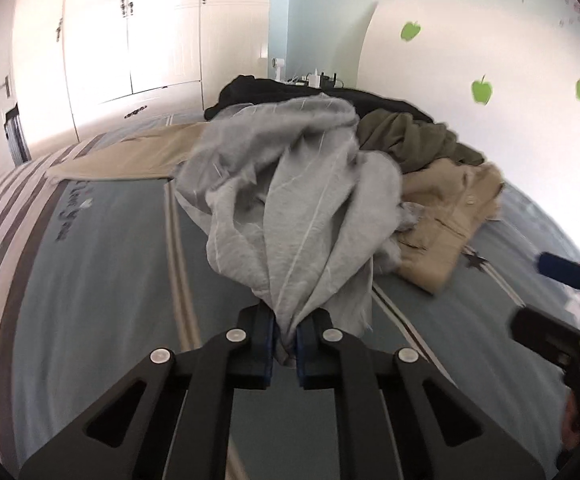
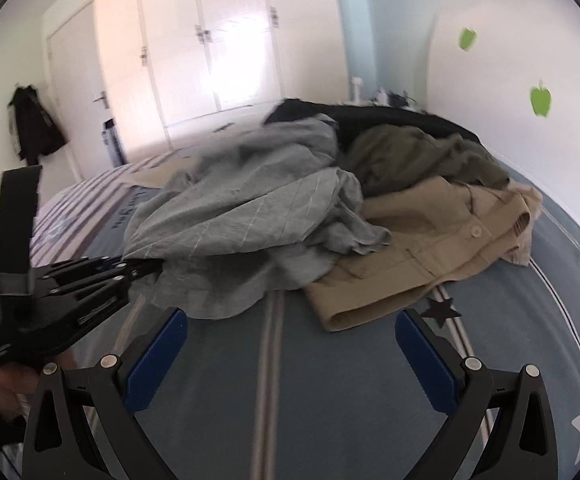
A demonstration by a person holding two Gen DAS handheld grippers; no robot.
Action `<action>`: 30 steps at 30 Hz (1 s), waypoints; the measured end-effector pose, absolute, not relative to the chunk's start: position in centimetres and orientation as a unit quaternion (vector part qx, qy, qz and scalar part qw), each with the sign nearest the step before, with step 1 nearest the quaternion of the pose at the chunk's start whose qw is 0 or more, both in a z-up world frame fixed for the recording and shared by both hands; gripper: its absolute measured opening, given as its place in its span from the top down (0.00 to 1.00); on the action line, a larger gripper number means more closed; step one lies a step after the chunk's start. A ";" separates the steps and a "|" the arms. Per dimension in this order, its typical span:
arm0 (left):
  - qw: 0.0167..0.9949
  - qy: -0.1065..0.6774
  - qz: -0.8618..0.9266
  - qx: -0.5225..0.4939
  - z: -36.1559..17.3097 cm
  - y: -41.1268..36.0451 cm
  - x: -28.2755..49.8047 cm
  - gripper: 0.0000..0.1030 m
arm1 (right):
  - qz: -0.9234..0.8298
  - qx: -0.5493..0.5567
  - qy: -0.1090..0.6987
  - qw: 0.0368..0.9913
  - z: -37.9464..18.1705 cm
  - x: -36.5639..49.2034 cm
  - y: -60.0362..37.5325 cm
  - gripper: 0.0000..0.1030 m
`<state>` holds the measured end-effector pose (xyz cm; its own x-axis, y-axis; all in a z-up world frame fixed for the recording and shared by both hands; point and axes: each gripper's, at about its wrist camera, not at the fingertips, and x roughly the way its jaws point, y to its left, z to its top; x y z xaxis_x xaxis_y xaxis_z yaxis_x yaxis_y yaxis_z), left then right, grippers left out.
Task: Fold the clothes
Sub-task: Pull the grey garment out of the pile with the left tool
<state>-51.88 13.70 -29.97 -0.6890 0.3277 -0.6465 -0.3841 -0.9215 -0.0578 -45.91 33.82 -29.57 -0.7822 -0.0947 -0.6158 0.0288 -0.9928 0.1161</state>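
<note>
Left wrist view: left gripper (image 1: 285, 340) jaws clenched on crumpled, pin-striped grey shirt (image 1: 290, 184); right gripper (image 2: 291, 344) jaws released.

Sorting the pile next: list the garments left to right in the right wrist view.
Grey striped garment, pinched at its left end by the left gripper → olive green garment → beige buttoned garment.

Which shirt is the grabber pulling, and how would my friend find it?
Look at the blue-grey bed with a heap of clothes by the wall. At the heap's front lies a light grey shirt with thin white stripes, pinched in the left gripper. Its neighbours are plain: a tan shirt, an olive garment, something black behind.
</note>
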 end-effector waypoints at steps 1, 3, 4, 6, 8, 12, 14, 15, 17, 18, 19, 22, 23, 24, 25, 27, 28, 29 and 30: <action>0.195 0.043 0.918 -0.344 -29.6 12.8 -50.6 0.94 | -0.943 0.328 -0.047 0.039 -29.4 -45.4 33.2 0.00; 0.198 0.048 0.916 -0.344 -28.9 11.1 -48.2 0.94 | -0.942 0.329 -0.040 0.049 -29.0 -44.1 31.9 0.00; 0.199 0.050 0.915 -0.346 -28.7 10.5 -47.1 0.94 | -0.942 0.329 -0.037 0.056 -29.0 -43.4 31.2 0.00; 0.202 0.055 0.913 -0.351 -28.1 8.8 -44.2 0.94 | -0.940 0.332 -0.032 0.067 -28.9 -42.1 30.0 0.00; 0.202 0.057 0.910 -0.357 -27.6 6.8 -41.1 0.94 | -0.937 0.339 -0.028 0.081 -29.1 -40.7 28.6 0.00; 0.196 0.045 0.904 -0.378 -27.0 3.5 -36.4 0.94 | -0.929 0.351 -0.031 0.109 -29.7 -38.0 26.1 0.00; 0.192 0.045 0.905 -0.377 -26.6 2.2 -33.7 0.94 | -0.925 0.359 -0.030 0.123 -30.0 -36.5 24.7 0.00; 0.193 0.047 0.904 -0.380 -26.3 1.5 -32.3 0.94 | -0.923 0.362 -0.029 0.130 -30.1 -35.7 24.0 0.00; 0.191 0.047 0.904 -0.380 -25.6 0.1 -29.5 0.94 | -0.918 0.369 -0.030 0.140 -30.4 -33.9 22.9 0.00; 0.190 0.045 0.904 -0.381 -25.2 -0.5 -28.1 0.94 | -0.916 0.373 -0.030 0.145 -30.5 -33.0 22.3 0.00; 0.190 0.043 0.903 -0.382 -24.7 -1.1 -26.8 0.94 | -0.914 0.376 -0.032 0.150 -30.6 -32.0 21.8 0.00; 0.194 0.037 0.897 -0.395 -23.7 -2.7 -22.2 0.94 | -0.907 0.386 -0.040 0.160 -30.5 -28.8 20.5 0.00; 0.196 0.036 0.895 -0.399 -23.4 -3.1 -20.7 0.94 | -0.906 0.388 -0.043 0.162 -30.2 -27.8 20.2 0.00; 0.199 0.038 0.894 -0.401 -23.0 -3.5 -19.1 0.94 | -0.905 0.389 -0.047 0.164 -29.9 -26.8 20.0 0.00; 0.202 0.041 0.892 -0.402 -22.6 -3.8 -17.4 0.94 | -0.904 0.390 -0.051 0.167 -29.5 -25.6 19.8 0.00; 0.208 0.042 0.889 -0.405 -21.6 -4.6 -13.8 0.94 | -0.902 0.393 -0.058 0.171 -28.7 -23.4 19.3 0.00; 0.209 0.041 0.888 -0.408 -21.2 -5.0 -12.2 0.94 | -0.901 0.393 -0.059 0.173 -28.3 -22.3 19.0 0.00; 0.212 0.042 0.886 -0.411 -21.0 -5.4 -10.6 0.94 | -0.901 0.393 -0.057 0.174 -27.8 -21.3 18.7 0.00; 0.212 0.046 0.886 -0.410 -20.6 -6.0 -8.4 0.94 | -0.901 0.393 -0.053 0.176 -27.3 -20.1 18.4 0.00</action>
<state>-8.45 -6.02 -20.64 -0.5731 0.3377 -0.7466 -0.4141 -0.9056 -0.0918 -20.07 18.43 -27.35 -0.6289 -0.3592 -0.6895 0.2756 -0.9323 0.2343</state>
